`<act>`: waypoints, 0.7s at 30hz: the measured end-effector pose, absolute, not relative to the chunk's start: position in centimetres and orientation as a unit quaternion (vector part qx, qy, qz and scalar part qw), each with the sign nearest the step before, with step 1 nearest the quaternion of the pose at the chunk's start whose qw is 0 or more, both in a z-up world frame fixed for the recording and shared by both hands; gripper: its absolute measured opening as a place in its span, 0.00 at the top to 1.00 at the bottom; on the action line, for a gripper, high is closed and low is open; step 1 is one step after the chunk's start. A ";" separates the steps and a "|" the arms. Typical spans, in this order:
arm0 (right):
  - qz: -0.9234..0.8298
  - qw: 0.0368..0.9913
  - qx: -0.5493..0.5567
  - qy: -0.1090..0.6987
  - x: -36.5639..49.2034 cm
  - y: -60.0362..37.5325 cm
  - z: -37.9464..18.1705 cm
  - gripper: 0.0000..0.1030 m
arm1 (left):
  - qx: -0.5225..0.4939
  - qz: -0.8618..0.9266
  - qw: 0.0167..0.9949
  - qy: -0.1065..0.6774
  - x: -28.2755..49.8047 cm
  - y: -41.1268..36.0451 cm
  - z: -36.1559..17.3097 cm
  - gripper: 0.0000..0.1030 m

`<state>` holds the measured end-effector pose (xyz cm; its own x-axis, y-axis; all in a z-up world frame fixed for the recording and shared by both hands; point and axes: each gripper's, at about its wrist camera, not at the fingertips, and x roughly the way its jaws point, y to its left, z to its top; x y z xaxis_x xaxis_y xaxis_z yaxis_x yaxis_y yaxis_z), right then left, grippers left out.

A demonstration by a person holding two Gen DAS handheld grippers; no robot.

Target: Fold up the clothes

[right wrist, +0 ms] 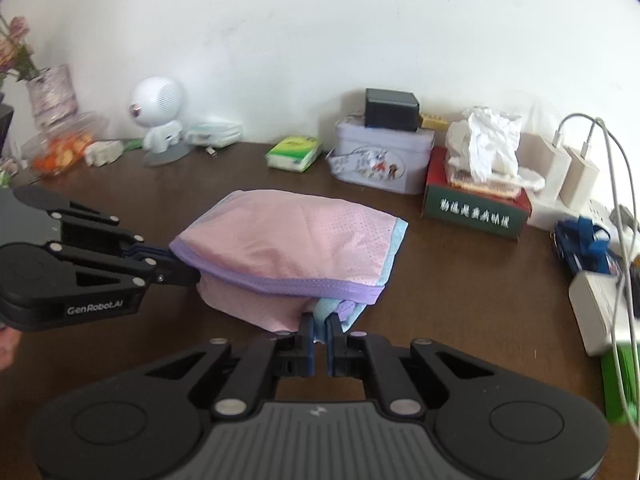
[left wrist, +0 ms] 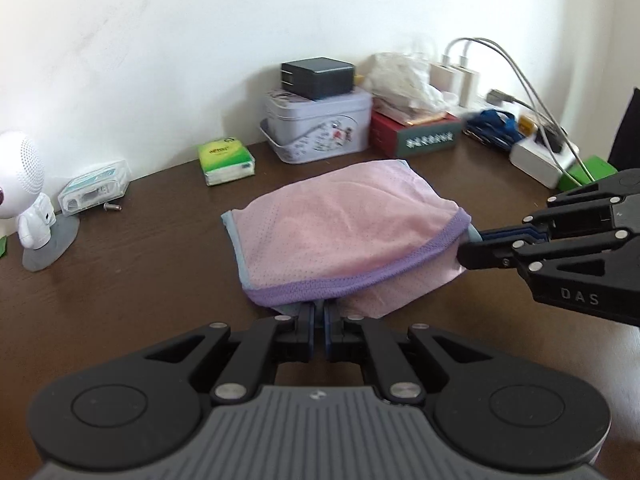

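Two grippers on one pink mesh garment [left wrist: 344,236], lying doubled over on the brown table [left wrist: 140,280] in front of the lilac tin [left wrist: 320,128]. Left gripper [left wrist: 319,312] is pinched on its purple-banded near edge, right gripper [right wrist: 319,326] on a corner.

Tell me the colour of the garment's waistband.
Purple, edging the pink mesh garment; the waistband shows best in the right wrist view.

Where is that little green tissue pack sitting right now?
The green tissue pack lies on the brown table near the wall, between the white robot figurine and the lavender tin, beyond the pink garment.
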<state>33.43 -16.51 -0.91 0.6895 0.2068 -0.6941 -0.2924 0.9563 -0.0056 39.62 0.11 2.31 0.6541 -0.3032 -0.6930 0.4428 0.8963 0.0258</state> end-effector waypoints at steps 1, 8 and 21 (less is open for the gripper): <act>0.132 0.918 -0.058 0.369 34.5 -16.5 -1.0 0.95 | 0.088 -0.205 0.909 0.353 40.2 0.4 2.3 0.94; 0.125 0.927 -0.046 0.351 35.1 -17.3 -0.2 0.64 | 0.056 -0.169 0.922 0.345 36.5 3.4 4.2 0.33; 0.091 0.926 0.000 0.367 9.7 -18.5 1.4 0.11 | 0.007 -0.087 0.928 0.363 9.3 6.3 4.3 0.00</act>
<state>9.70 -18.49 1.40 0.7143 0.1690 -0.6791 -0.1695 0.9833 0.0665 9.26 6.29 4.25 0.7217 -0.1552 -0.6746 0.1660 0.9849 -0.0490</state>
